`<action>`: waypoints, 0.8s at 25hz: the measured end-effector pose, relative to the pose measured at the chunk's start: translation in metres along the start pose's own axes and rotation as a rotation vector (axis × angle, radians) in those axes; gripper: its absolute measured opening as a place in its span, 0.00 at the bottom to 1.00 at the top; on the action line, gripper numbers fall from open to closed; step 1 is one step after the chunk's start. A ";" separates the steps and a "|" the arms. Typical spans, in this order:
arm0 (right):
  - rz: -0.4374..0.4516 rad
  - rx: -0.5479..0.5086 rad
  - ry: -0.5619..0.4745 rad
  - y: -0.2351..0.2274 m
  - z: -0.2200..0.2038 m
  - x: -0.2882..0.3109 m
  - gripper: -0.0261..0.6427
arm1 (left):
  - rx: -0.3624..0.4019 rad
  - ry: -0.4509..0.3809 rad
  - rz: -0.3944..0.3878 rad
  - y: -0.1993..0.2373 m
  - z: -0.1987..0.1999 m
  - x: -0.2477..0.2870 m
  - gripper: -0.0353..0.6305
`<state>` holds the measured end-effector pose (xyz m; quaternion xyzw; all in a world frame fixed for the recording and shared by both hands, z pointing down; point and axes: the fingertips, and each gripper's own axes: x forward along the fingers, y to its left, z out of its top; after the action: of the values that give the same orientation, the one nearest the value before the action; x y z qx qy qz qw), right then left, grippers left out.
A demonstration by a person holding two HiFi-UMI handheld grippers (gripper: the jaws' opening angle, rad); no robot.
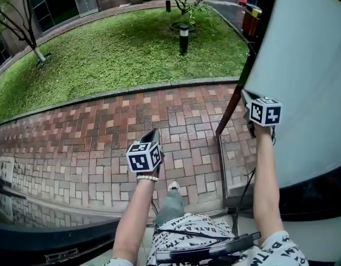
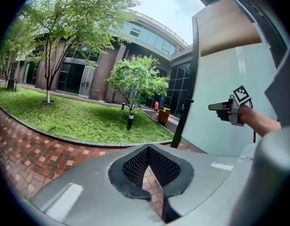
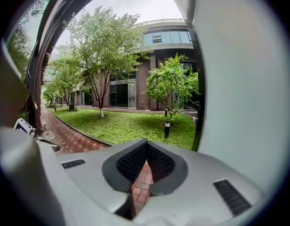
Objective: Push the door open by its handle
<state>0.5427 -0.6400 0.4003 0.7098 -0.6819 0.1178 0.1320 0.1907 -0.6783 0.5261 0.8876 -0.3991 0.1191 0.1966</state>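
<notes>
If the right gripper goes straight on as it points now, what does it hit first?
Probably nothing near: the right gripper points past the door, which is at its right, toward the lawn beyond. Depth is unclear.

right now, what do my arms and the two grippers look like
The left gripper and right gripper are grey shells with black mesh pads, each bearing a white cube with black square markers. Bare forearms; a pale bead bracelet on the left wrist; white shirt with black lettering.
</notes>
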 end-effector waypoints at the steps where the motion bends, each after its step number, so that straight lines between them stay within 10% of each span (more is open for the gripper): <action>1: 0.007 -0.007 0.002 0.010 -0.006 -0.016 0.04 | 0.008 -0.006 0.002 -0.008 -0.001 -0.015 0.03; 20: 0.137 0.011 0.064 0.134 -0.106 -0.166 0.04 | -0.081 -0.004 0.012 -0.091 -0.058 -0.179 0.03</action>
<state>0.4027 -0.4522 0.4451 0.6580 -0.7236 0.1529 0.1416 0.1390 -0.4790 0.4889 0.8767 -0.4095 0.1025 0.2308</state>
